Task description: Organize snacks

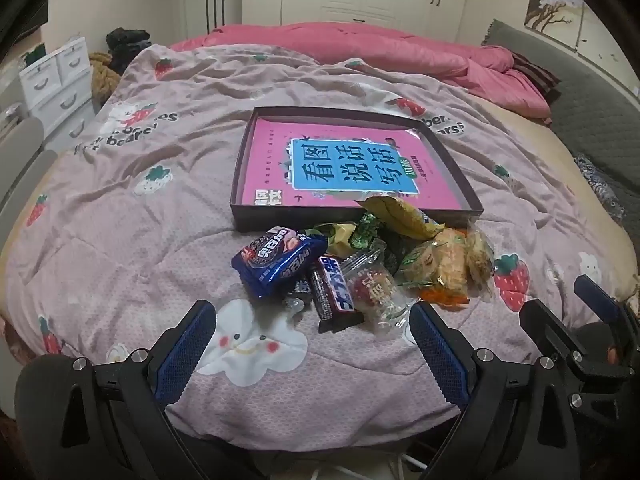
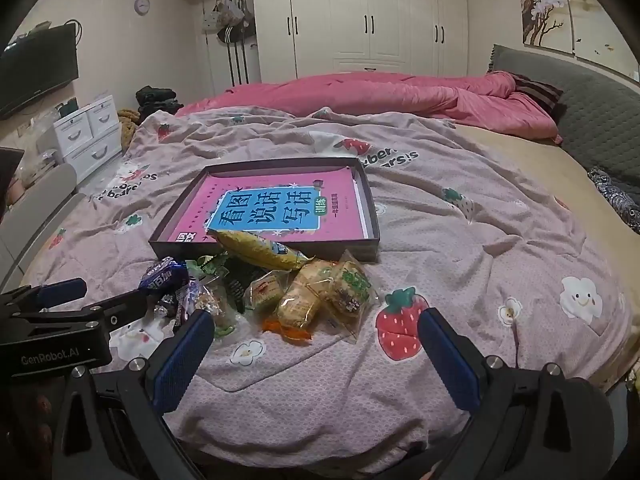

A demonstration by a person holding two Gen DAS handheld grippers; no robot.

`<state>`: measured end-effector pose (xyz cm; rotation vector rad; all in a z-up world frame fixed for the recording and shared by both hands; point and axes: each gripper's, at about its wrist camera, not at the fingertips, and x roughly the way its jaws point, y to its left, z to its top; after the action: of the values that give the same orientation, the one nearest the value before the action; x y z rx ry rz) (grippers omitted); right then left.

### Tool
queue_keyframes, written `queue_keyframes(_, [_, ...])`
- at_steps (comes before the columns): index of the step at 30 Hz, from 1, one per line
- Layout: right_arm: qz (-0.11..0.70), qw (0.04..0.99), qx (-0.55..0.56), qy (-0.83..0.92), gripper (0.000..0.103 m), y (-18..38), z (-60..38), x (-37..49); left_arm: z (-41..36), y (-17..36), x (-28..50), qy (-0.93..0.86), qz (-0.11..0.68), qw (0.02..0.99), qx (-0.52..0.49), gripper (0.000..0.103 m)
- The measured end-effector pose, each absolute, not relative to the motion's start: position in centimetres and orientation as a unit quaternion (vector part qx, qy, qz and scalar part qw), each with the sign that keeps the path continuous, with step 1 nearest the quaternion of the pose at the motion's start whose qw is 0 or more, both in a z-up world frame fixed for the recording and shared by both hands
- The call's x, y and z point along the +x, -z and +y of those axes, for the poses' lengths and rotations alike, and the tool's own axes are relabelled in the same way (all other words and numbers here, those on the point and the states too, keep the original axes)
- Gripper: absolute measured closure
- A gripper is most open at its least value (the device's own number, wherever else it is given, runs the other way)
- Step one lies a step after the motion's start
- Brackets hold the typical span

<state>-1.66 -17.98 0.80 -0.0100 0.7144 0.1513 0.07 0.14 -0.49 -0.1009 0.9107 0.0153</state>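
Jaws of both grippers spread wide, nothing between the pads. Left gripper (image 1: 312,340) and right gripper (image 2: 316,344) hover side by side over the quilt (image 1: 120,208), soft, wrinkled, printed with strawberries. Snack pile (image 1: 360,268) lies just ahead of both; beyond it the box (image 1: 240,184), shallow, stiff-walled, a pink book flat inside. Yellow bag (image 2: 256,250) leans on the box's near wall. Blue pack (image 1: 276,260), crinkly foil, sits ahead-left of the left jaws. Dark bar (image 1: 332,292), glossy, long axis pointing roughly away, nearest the left jaws: judged the easiest first pick.
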Motion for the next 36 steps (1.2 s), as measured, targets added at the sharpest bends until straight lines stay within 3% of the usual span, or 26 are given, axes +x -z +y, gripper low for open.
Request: queue_keyframes(36, [0.360,0.930,0.002,-0.073,0.001,-0.19,-18.23,-1.60,-0.22,-0.37,-0.18,-0.005,0.428,0.903,-0.035,0.006])
